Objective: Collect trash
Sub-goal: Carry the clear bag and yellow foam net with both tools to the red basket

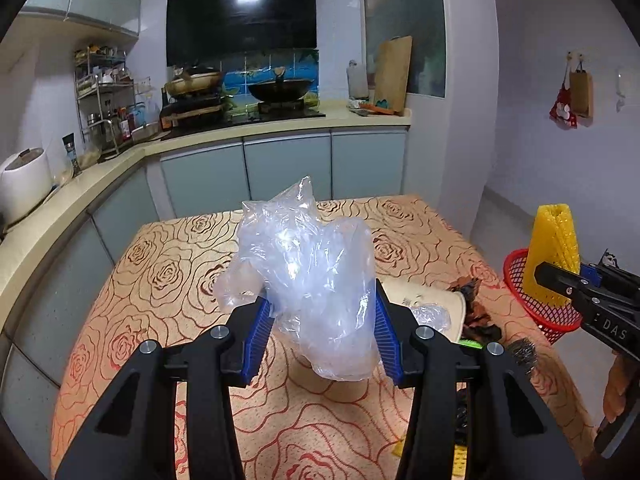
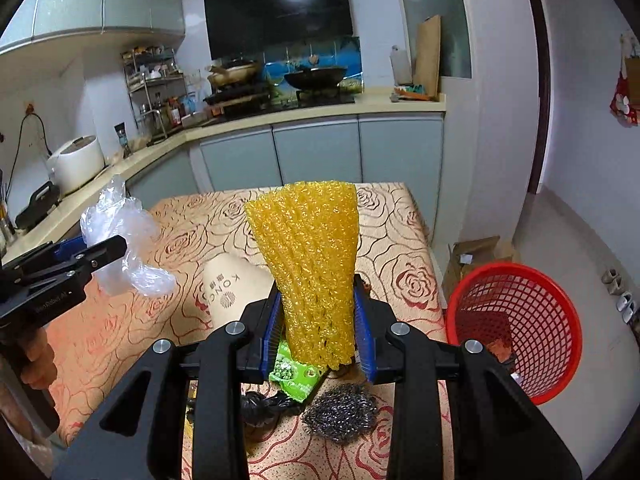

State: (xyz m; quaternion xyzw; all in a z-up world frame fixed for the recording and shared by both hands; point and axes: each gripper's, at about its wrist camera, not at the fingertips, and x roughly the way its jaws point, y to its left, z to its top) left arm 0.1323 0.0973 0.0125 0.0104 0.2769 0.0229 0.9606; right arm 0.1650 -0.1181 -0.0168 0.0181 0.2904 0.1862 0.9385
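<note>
While both claws are already loaded and lifted off the surface (image 1: 168, 280), the step in hand looks like carrying the catch over to the red basket (image 2: 516, 320) that stands on the floor just off the right edge of the surface.

The left claw (image 1: 324, 332) is clamped on a crumpled clear plastic bag (image 1: 308, 264), the blue pads pressing its lower folds while most of the bag billows up above them. The right claw (image 2: 316, 320) is closed narrow around the foot of a yellow foam net (image 2: 308, 256), which stands up and fans out wider at its top.

To do this well, I would bring the right claw across first, since the basket sits on its side, and release only once the net's whole body hangs over the rim; its tall top could catch the rim and tip out. The bag is light and springy, so it should be carried low into the basket before release, or it may drift out.

Left on the near part of the surface are a green snack wrapper (image 2: 296, 376), a steel scourer (image 2: 340, 412), a black bag (image 2: 264, 404) and a beige paper bag (image 2: 228, 288).
</note>
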